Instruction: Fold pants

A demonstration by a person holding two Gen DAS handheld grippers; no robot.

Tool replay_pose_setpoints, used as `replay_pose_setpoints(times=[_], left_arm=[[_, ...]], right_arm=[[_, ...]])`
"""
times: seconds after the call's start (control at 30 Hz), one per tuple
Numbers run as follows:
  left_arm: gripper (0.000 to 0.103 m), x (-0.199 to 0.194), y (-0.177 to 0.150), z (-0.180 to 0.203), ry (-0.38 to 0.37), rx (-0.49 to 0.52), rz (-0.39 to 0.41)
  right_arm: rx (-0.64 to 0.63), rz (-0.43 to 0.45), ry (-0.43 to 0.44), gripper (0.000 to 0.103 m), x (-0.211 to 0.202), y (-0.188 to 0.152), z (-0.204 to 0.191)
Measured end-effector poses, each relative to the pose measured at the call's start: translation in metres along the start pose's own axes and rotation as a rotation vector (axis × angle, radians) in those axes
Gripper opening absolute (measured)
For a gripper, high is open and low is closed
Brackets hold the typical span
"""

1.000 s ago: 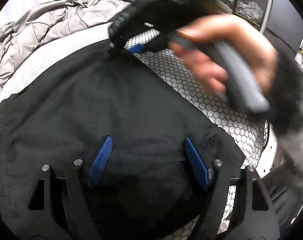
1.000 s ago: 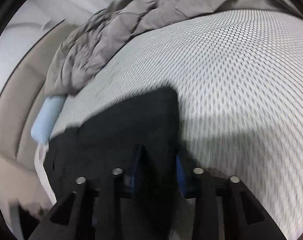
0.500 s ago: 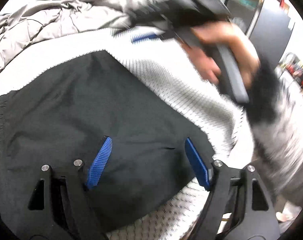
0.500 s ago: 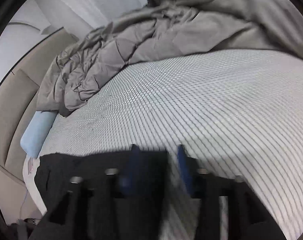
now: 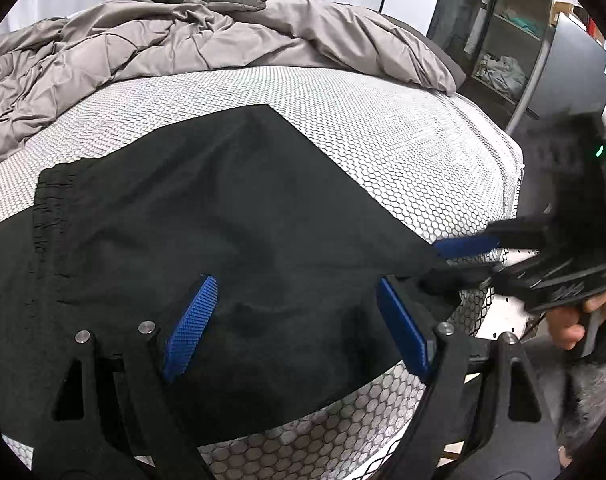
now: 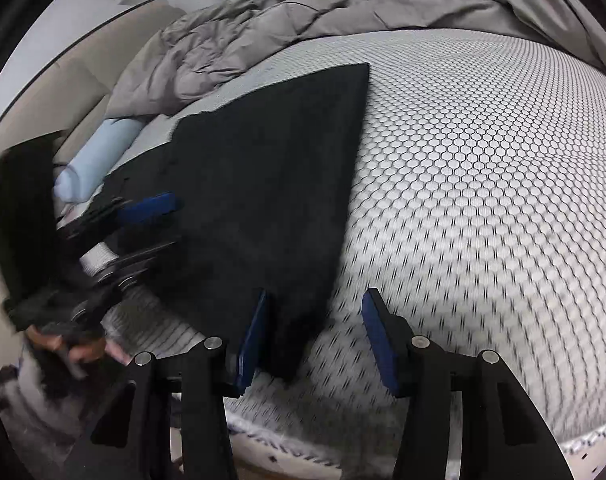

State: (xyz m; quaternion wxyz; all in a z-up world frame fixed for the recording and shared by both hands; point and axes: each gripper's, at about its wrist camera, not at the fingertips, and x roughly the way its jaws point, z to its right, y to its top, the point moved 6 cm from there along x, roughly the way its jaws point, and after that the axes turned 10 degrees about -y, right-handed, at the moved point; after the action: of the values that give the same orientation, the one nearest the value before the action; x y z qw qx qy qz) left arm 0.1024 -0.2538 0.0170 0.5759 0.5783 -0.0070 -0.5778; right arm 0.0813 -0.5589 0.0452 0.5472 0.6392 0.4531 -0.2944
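Observation:
The black pants (image 5: 223,240) lie folded flat on the honeycomb-patterned mattress (image 5: 383,128). My left gripper (image 5: 297,320) hovers over their near part, its jaws opening, blue pads wide apart and not pressing the fabric beneath. At the pants' right corner, my right gripper (image 5: 443,262) comes in from the side, held by a hand (image 5: 571,320). In the right wrist view, the right gripper (image 6: 317,340) stands open, and the near corner of the pants (image 6: 271,184) lies between its pads, untouched. The left gripper (image 6: 163,226) shows blurred over the pants' left edge.
A rumpled grey duvet (image 5: 183,40) is piled across the far side of the bed. A light blue roll (image 6: 99,152) lies at the mattress's left edge. Dark shelving (image 5: 503,40) stands beyond the right side. Bare mattress (image 6: 483,180) stretches to the right of the pants.
The right gripper let go of the pants' far corner, opened, and swung back to the near right corner. The left gripper drew back slightly, and its pads stand a little wider.

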Motion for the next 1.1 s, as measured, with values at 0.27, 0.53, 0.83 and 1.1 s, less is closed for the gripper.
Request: replay_pose_setpoints(times=[0.27,0.53,0.83,1.1], left_arm=[[0.081,0.06,0.004,0.023,0.096,0.123,-0.081],[0.081,0.072,0.005,0.016,0.075,0.104,-0.114],[0.083,0.077,0.008,0.015,0.048,0.116,-0.112],[0.083,0.018,0.033,-0.012,-0.066,-0.012,0.027]], right_arm=[[0.065,-0.017,0.039,0.05,0.026,0.051,0.008],[-0.018,-0.058,-0.007,0.027,0.098,0.127,0.0],[0.094,-0.052,-0.014,0.026,0.174,0.25,0.018],[0.216,0.049,0.089,0.057,0.094,0.203,0.044]])
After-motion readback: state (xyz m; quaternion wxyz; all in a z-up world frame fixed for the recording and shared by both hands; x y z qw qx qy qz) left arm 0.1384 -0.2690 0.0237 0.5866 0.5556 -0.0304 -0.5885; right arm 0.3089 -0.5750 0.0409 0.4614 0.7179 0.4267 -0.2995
